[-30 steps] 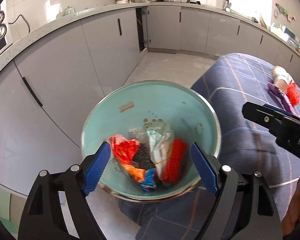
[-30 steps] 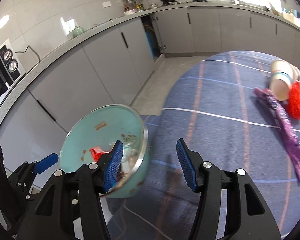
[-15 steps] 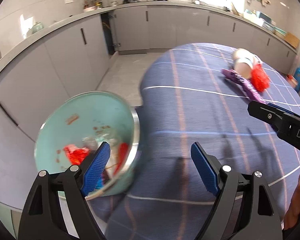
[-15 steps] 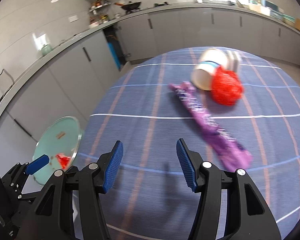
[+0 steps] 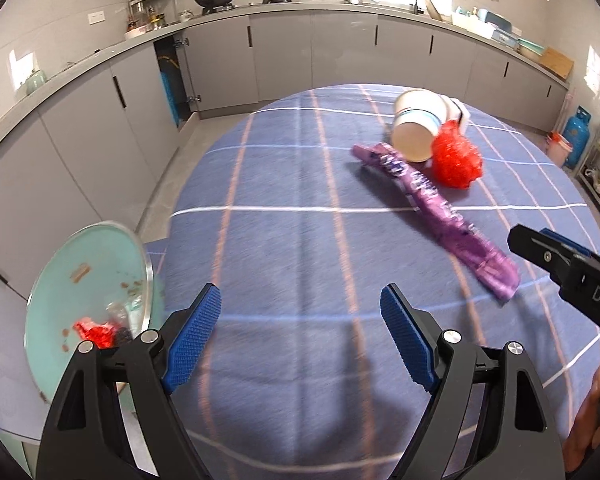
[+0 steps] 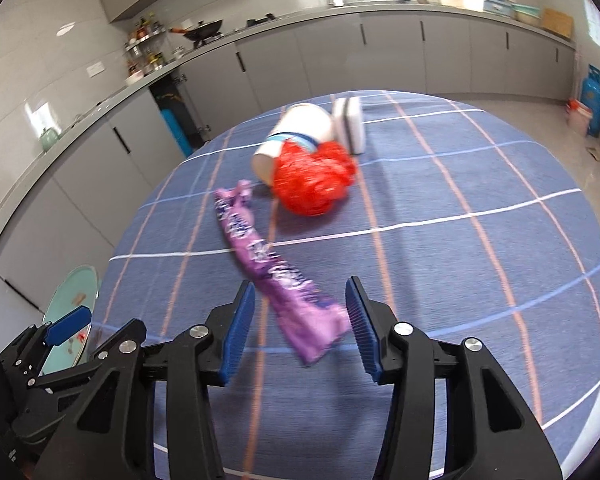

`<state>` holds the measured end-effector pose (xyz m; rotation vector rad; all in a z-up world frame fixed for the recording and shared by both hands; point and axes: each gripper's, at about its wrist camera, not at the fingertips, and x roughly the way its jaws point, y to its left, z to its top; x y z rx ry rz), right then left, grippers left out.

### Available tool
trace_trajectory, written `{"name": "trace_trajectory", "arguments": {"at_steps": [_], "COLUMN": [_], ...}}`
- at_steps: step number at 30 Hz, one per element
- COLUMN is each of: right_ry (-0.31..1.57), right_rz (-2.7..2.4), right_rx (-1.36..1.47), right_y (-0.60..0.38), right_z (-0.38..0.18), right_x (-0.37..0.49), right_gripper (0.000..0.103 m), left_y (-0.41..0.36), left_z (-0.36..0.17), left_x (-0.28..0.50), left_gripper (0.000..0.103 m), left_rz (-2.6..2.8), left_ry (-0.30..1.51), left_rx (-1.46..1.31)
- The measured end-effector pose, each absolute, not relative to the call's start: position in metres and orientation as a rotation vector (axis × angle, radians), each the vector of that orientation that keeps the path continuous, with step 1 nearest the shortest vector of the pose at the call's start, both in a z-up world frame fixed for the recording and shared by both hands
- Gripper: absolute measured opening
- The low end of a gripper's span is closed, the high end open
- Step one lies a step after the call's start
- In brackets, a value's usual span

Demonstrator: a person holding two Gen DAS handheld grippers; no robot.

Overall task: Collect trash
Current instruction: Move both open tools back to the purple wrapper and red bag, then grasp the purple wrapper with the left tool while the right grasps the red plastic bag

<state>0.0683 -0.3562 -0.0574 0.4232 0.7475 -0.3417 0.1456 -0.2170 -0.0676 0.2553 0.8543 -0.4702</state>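
A long purple wrapper (image 6: 268, 264) is laid flat on the blue checked tablecloth (image 6: 460, 240), its long axis running diagonally from a twisted far end near the tipped paper cup (image 6: 296, 132) to a wider near end between the blue pads of the right gripper (image 6: 300, 326). The right gripper's jaws have just been closing, yet a gap is seen on each side of the wrapper and nothing is gripped. The left gripper (image 5: 300, 344) is held wide apart over bare cloth, empty. A red mesh ball (image 5: 458, 160) is seen touching the cup's mouth. A teal bin (image 5: 88, 304) with trash inside is placed beside the table's left edge. Grey kitchen cabinets (image 5: 284, 60) are ranged around the room.
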Motion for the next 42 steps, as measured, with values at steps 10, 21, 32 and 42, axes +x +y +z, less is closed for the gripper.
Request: {"name": "trace_trajectory", "arguments": {"at_steps": [10,21,32,42], "right_ry": [0.758,0.762,0.759,0.837], "right_rz": [-0.383,-0.389,-0.296,-0.254], "right_rx": [0.438,0.487,0.493,0.48], "right_y": [-0.403,-0.446,-0.44,-0.425], "right_z": [-0.062,-0.065,-0.057,-0.076], "right_x": [0.063,0.066,0.116,0.181], "right_gripper": [0.042,0.043,0.057,0.047], "left_y": [-0.282,-0.332,-0.311,-0.265], "left_z": [-0.066,-0.085,-0.091,-0.079], "left_x": [0.149,0.164,0.179,0.196], "left_gripper": [0.078,0.061,0.027,0.024], "left_rz": [-0.505,-0.493,-0.551,-0.529], "left_ry": [0.861,0.942,0.945,0.929], "left_rx": [0.257,0.21,0.204,0.182]}}
